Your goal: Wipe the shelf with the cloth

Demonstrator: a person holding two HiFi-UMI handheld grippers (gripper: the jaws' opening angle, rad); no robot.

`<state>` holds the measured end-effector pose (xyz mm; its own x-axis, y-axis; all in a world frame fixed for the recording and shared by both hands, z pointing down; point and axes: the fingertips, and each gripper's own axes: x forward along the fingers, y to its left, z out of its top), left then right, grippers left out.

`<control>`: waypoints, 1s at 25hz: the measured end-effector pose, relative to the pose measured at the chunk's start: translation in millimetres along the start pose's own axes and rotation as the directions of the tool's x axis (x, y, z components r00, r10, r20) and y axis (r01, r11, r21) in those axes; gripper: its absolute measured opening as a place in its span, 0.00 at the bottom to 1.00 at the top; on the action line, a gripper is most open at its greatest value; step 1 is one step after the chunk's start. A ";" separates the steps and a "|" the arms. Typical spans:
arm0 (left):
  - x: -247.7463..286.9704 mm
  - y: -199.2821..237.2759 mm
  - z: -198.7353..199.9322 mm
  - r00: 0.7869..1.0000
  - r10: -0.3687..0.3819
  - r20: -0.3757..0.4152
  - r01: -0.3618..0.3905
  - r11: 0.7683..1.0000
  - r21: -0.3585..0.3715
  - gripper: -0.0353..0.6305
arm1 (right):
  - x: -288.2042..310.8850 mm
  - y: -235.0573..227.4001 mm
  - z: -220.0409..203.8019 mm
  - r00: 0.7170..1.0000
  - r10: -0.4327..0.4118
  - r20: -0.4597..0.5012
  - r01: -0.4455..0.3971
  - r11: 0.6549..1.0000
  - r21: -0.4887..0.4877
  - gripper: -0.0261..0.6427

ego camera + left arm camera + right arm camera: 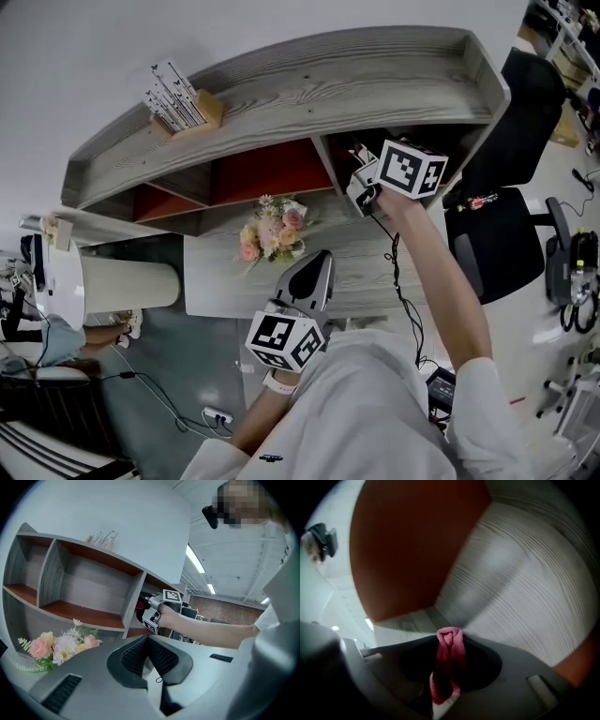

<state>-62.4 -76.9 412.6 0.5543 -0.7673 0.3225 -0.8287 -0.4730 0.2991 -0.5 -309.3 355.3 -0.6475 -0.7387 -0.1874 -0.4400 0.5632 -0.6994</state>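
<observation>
Chiefly, risk: the right gripper (450,635) is clamped on a pink cloth (449,667) bunched into a narrow fold, with only a small tip showing past the jaws. A stroke along the grey wood-grain panel could therefore rub hard jaw tips on the board instead of fabric, or drag the fold loose. Second risk: the left gripper (147,639), jaws together and empty, hangs low over the desk near the flowers (274,232), and a careless swing could knock them. Containers: the shelf (328,75), grey boards with orange-red backs, has several open compartments. The right-hand compartment holds the right gripper and its cloth, close to the panel, though I cannot tell whether they touch. The middle and left compartments appear bare in the left gripper view. On the top board stands a small wooden holder (185,101) with upright printed cards in it.
</observation>
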 end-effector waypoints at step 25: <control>8.9 -18.2 -17.9 0.998 -0.050 -0.043 0.050 0.999 0.000 0.06 | -39.0 22.2 -34.1 0.990 0.078 -0.116 -0.083 0.996 -0.035 0.21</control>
<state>-40.9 -67.3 426.1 0.5982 -0.7232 0.3451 -0.7997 -0.5112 0.3150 -6.3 -255.4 370.6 -0.7476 -0.6445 -0.1604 -0.4065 0.6350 -0.6569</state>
